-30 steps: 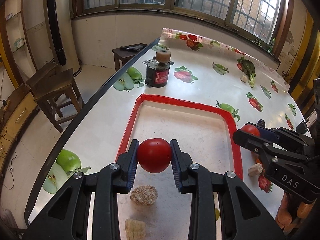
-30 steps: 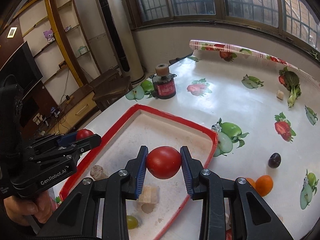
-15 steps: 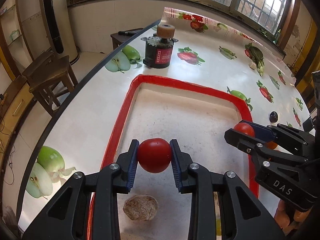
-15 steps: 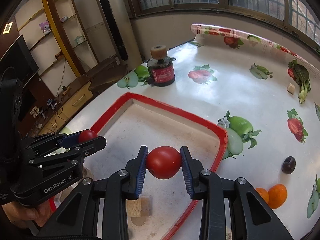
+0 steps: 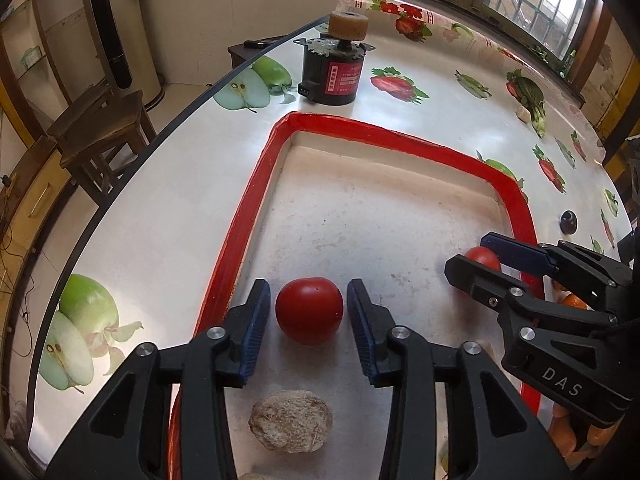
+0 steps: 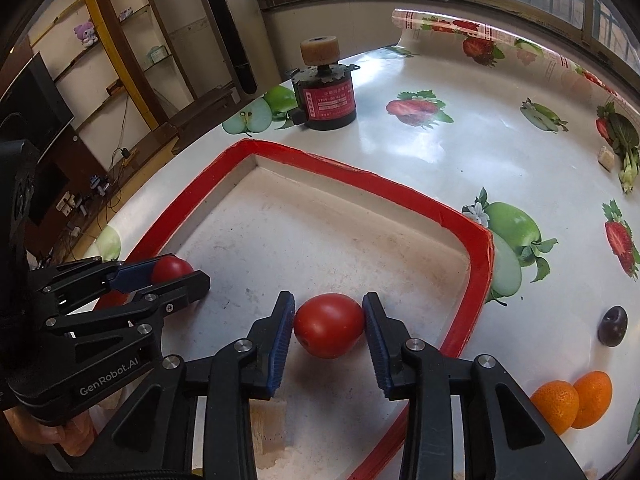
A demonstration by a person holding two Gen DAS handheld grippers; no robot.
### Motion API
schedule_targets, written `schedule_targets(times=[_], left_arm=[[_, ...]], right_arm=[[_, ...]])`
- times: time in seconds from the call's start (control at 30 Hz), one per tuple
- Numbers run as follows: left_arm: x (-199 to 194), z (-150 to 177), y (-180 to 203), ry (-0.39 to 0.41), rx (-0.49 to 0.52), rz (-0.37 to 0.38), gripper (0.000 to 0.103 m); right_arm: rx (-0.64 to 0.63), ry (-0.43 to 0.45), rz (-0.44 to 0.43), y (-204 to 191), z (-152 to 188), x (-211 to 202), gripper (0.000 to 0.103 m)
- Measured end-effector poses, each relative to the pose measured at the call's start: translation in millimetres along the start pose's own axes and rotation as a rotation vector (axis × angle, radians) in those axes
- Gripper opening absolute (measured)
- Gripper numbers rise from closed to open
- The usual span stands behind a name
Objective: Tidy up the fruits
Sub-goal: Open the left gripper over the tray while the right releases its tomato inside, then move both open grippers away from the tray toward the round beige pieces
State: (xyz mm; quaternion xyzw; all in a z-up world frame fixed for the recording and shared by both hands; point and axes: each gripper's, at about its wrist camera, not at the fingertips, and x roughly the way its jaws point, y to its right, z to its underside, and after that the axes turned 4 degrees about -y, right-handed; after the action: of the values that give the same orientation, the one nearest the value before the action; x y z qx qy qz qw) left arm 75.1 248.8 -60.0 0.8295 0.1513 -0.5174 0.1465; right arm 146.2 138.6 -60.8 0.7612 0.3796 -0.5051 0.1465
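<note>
Both grippers were low over the red-rimmed white tray (image 5: pixel 256 184). Left gripper (image 5: pixel 308 318): jaws opening, round smooth red tomato (image 5: pixel 309 310) between the pads, clear gaps either side, resting on the tray floor near its left rim. Right gripper (image 6: pixel 327 332): jaws opening, second red tomato (image 6: pixel 329 326) between them on the floor toward the right rim; contact hard to judge. Judged light, slick-skinned, bruisable; best taken across the widest part with gentle squeeze. Two oranges (image 6: pixel 572 400) and a dark plum (image 6: pixel 612 326) lay on the table right of the tray.
</note>
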Motion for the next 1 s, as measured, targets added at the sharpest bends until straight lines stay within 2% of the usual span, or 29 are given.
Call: schedule_targets(times=[0.1, 0.43, 1.0], left_arm=[[-11, 2, -1, 0.028, -0.008, 0.006, 0.049], [-53, 17, 7, 0.128, 0.000, -0.031, 0.049], [-98, 41, 55, 0.201, 0.055, 0.021, 0.049]], right_arm=[[0.004, 0.021, -0.001, 1, -1, -9, 0.053], [0.008, 0.114, 0.011, 0, 13, -62, 0.054], [0.045, 0.193, 0.064, 21, 75, -141, 0.054]])
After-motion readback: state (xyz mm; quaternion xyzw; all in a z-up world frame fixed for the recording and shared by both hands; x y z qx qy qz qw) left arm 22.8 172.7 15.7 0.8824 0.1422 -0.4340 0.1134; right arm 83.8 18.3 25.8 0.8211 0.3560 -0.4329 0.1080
